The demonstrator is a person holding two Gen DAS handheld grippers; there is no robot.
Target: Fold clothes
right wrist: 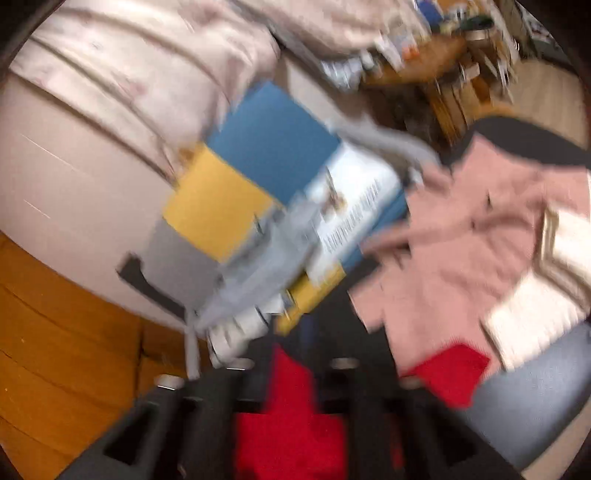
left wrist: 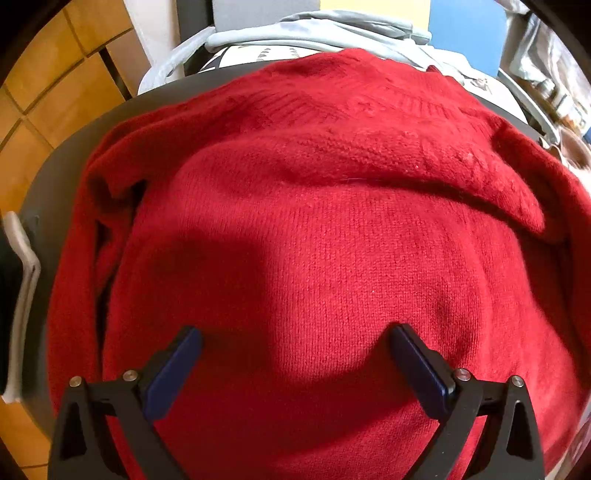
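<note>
A red knit sweater (left wrist: 314,229) lies spread over a dark round table (left wrist: 74,129), with a sleeve folded across its upper part. My left gripper (left wrist: 295,343) hovers just above the sweater's near part, jaws wide open and empty. In the blurred right wrist view, my right gripper (right wrist: 291,365) is shut on a fold of the red sweater (right wrist: 288,424), which fills the gap between the jaws. Another piece of the red sweater (right wrist: 450,373) shows to the right.
A light grey garment (left wrist: 295,29) lies at the table's far edge. A pink garment (right wrist: 461,240) and a white folded one (right wrist: 535,306) lie on the table. A blue, yellow and grey box (right wrist: 240,184) stands beyond. The floor is orange tile (left wrist: 44,96).
</note>
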